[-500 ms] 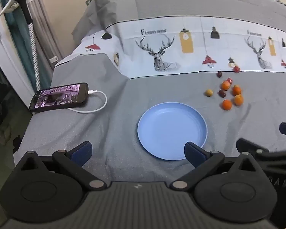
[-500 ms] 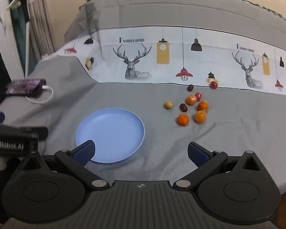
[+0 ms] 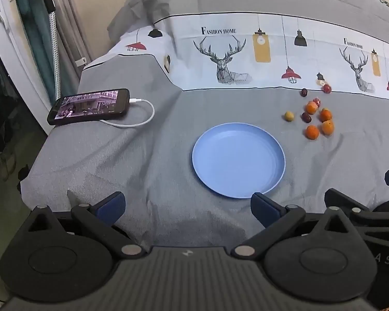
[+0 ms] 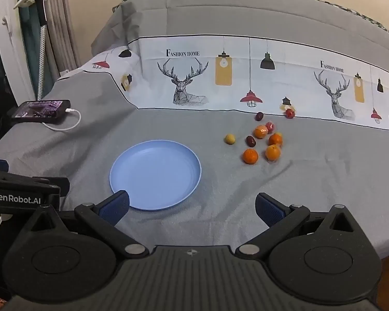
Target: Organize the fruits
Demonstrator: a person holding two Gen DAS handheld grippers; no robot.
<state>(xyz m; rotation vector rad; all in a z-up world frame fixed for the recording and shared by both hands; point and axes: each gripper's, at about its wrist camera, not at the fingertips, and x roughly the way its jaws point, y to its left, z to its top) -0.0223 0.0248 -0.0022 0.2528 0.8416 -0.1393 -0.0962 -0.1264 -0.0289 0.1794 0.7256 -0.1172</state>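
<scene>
Nothing has shifted: left gripper (image 3: 186, 204) and right gripper (image 4: 192, 206) still hover wide open, blue plate (image 4: 132, 165) bare, fruits (image 4: 262, 142) untouched.

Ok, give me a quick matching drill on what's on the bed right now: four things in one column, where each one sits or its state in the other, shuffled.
Things:
1. plate
2. phone
3. oranges
4. right tongs

Places or states:
A. plugged into a white cable at the left edge of the bed
B. open, holding nothing
C. clustered on the grey sheet to the right of the plate
D. nothing on it, in the middle of the sheet

Pairs: 1-D, 2-A, 3-C, 4-B
</scene>
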